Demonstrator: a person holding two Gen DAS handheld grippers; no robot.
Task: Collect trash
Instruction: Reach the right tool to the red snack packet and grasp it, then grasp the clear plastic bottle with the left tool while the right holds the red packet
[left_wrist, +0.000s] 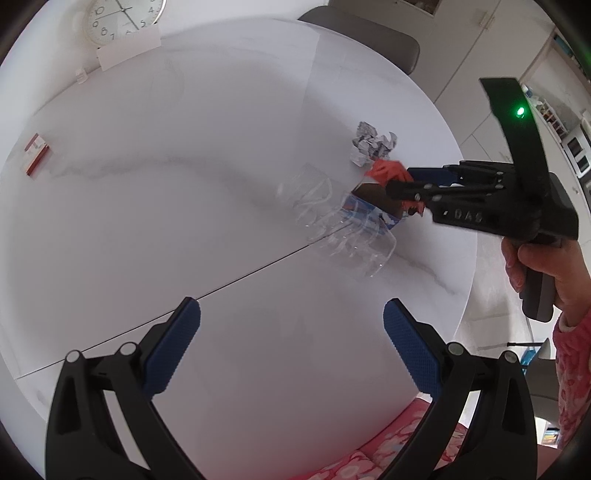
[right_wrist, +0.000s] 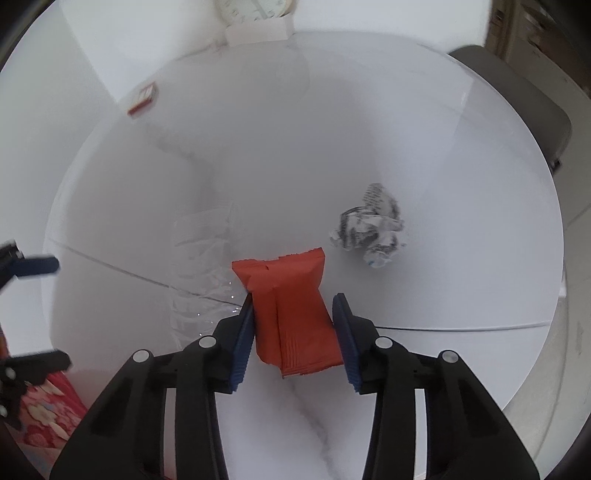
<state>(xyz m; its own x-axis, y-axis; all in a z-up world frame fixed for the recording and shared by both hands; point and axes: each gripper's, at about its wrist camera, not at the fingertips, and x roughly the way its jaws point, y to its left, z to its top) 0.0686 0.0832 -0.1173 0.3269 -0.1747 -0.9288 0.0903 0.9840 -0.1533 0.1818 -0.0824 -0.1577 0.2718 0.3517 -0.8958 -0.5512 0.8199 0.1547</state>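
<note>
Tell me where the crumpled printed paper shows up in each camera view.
Left wrist view: crumpled paper right of centre, upper half, just beyond the right claw.
Right wrist view: right of centre, mid-height, beyond the red packet.
Shared landmark: the red and white box near the table's far left edge.

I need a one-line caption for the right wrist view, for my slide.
Right gripper closed on a red snack wrapper above the white table, crumpled paper beyond.

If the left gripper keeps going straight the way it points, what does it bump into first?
Probably just the bare white table. The left gripper is open with nothing between its fingers, and the clear plastic bag lies off to its right side, though depth is hard to judge.
</note>
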